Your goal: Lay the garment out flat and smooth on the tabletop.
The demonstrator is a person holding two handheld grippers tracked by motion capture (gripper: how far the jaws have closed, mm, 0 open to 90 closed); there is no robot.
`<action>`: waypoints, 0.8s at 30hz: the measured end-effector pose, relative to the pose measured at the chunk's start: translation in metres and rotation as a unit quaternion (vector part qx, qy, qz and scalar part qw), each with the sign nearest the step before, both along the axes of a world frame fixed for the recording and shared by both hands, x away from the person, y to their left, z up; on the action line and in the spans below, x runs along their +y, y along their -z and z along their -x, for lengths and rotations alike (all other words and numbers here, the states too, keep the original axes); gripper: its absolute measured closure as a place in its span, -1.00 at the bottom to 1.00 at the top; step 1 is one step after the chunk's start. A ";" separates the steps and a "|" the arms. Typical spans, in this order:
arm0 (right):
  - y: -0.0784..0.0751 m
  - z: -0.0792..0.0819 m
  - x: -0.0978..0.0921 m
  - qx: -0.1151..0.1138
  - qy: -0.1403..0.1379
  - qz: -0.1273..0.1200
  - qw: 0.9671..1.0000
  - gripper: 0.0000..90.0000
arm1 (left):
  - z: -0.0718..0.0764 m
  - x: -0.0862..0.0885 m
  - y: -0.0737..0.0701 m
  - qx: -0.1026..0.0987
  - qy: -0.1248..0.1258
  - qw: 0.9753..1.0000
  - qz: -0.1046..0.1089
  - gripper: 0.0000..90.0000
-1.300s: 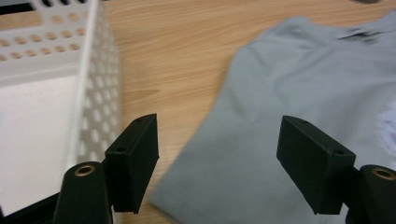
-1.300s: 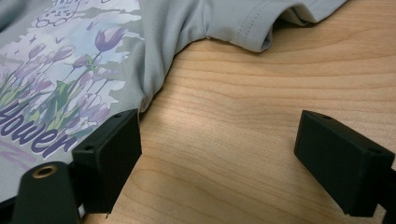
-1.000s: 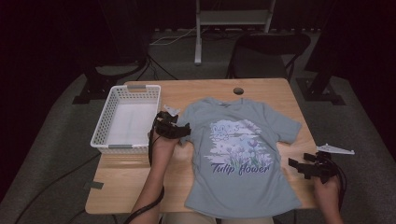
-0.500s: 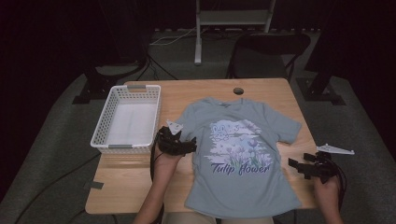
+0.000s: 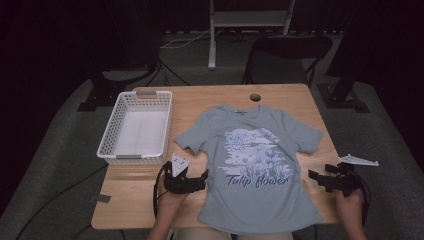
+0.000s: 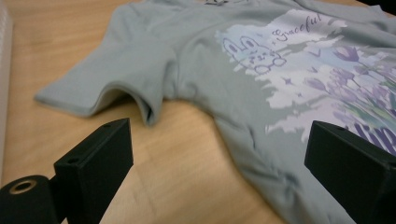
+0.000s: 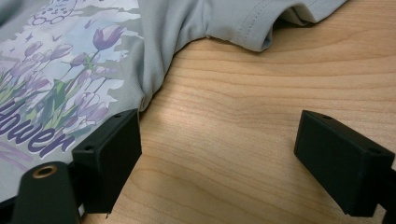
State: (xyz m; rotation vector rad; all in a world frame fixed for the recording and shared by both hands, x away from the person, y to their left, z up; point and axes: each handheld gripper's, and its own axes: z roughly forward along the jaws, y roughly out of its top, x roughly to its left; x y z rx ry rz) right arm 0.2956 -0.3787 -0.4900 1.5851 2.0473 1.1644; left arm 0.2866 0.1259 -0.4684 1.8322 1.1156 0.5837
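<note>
T-shirt (image 5: 255,170) flat on table (image 5: 215,100) (print up) | left gripper (image 5: 195,181) wide open, empty, at its left edge | right gripper (image 5: 320,179) open, empty, seemingly just off the right hem.

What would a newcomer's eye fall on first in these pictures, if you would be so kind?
Most likely the pale blue T-shirt spread flat on the wooden table, front up, with its bunny and purple tulip print. Next, the white basket at the table's left, beside the shirt's sleeve. Then the two black tools at the near edge, the left tool and the right tool, each open at one side of the shirt.
</note>
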 end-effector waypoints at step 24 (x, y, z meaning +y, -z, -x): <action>0.000 0.001 0.003 -0.002 0.006 0.014 1.000 -0.68 | 0.047 0.069 0.016 -0.051 -0.037 0.998 0.021 -0.80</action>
